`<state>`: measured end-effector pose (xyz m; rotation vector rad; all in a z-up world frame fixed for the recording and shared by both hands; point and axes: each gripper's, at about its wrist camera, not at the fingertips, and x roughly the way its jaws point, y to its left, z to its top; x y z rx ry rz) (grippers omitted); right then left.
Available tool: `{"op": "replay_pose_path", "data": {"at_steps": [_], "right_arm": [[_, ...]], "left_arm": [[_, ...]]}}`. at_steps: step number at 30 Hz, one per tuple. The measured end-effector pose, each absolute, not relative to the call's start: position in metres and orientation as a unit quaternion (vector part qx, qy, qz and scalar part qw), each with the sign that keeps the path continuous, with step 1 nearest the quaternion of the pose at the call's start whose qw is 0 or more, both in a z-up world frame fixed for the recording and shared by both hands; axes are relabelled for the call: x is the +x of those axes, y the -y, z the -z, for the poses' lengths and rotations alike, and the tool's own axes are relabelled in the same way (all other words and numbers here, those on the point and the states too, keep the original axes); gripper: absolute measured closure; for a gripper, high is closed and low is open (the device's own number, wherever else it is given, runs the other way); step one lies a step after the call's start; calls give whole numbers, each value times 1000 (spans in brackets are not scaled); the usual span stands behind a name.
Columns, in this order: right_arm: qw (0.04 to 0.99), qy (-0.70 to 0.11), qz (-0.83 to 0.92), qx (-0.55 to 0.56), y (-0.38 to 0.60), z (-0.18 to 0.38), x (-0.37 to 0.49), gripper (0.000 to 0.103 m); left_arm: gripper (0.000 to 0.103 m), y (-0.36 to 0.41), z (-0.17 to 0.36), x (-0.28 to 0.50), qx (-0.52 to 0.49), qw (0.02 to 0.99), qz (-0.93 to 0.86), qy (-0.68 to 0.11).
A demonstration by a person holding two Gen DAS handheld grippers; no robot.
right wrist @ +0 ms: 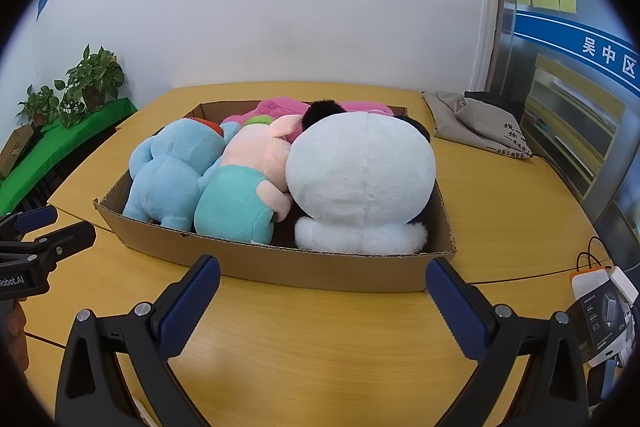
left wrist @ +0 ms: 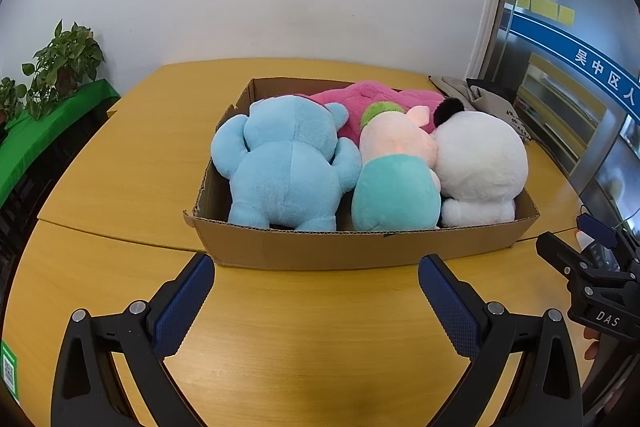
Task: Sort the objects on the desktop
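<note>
A shallow cardboard box (left wrist: 320, 247) (right wrist: 320, 269) stands on the yellow table. In it lie a light blue plush (left wrist: 288, 163) (right wrist: 172, 171), a pink-and-teal plush (left wrist: 396, 179) (right wrist: 248, 183), a white plush with black ears (left wrist: 480, 163) (right wrist: 360, 175) and a magenta plush (left wrist: 372, 97) (right wrist: 280, 105) behind them. My left gripper (left wrist: 316, 291) is open and empty, just short of the box's near wall. My right gripper (right wrist: 324, 299) is open and empty, also just short of the near wall. Each gripper shows at the edge of the other's view.
A grey cloth bag (left wrist: 480, 99) (right wrist: 476, 123) lies on the table's far right. A white packaged box (right wrist: 604, 311) with a cable sits at the near right. Potted plants (left wrist: 60, 67) (right wrist: 88, 83) on a green shelf stand to the left. A white wall is behind the table.
</note>
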<state>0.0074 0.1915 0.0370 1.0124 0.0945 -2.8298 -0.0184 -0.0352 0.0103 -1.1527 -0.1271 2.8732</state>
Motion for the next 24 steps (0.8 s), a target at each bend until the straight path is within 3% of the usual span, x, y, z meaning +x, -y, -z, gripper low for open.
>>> {"op": "replay_pose_path", "data": {"at_steps": [24], "right_arm": [[65,-32,938,339,-192,-35,9,0]], "left_arm": [[0,34,-7,-18,-374,23,-926,43]]}}
